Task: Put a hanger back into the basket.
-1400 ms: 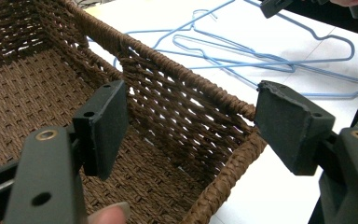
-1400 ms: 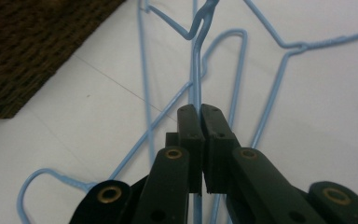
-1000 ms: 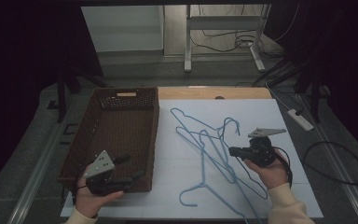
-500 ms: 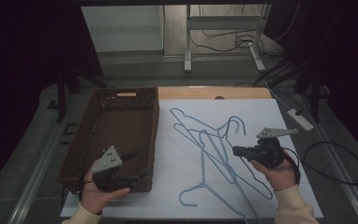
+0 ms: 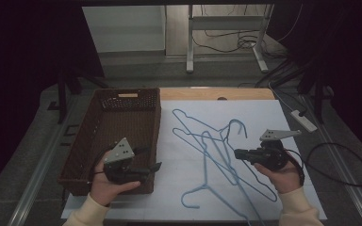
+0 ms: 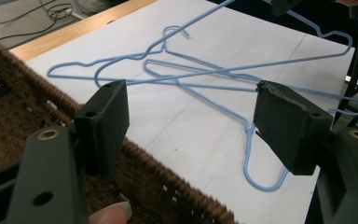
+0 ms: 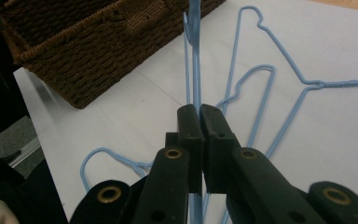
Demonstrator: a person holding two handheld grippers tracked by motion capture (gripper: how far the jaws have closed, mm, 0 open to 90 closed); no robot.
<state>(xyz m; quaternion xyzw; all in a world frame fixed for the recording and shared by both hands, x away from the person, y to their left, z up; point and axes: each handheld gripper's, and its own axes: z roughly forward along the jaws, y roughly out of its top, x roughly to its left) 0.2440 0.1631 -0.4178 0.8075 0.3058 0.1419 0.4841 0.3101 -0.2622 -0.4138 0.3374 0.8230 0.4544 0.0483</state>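
Note:
Several blue wire hangers (image 5: 207, 141) lie tangled on the white sheet (image 5: 264, 113). My right gripper (image 5: 238, 153) comes in from the right and is shut on one hanger's wire (image 7: 195, 70), which runs straight out from between its pads (image 7: 200, 114). That hanger's right side is lifted a little off the sheet. My left gripper (image 5: 152, 159) hovers open over the near right corner of the brown wicker basket (image 5: 122, 94). Nothing sits between its pads (image 6: 191, 121). Beyond them I see the basket rim (image 6: 168, 177) and the hangers (image 6: 200, 74).
The basket (image 7: 98, 42) takes up the table's left side. A white power strip (image 5: 304, 120) and a looped black cable (image 5: 339, 160) lie off the table's right edge. A wooden strip (image 5: 217, 93) borders the far edge.
My left gripper has risen and moved right toward the basket's right rim. The right gripper has kept its place and its hold on the hanger.

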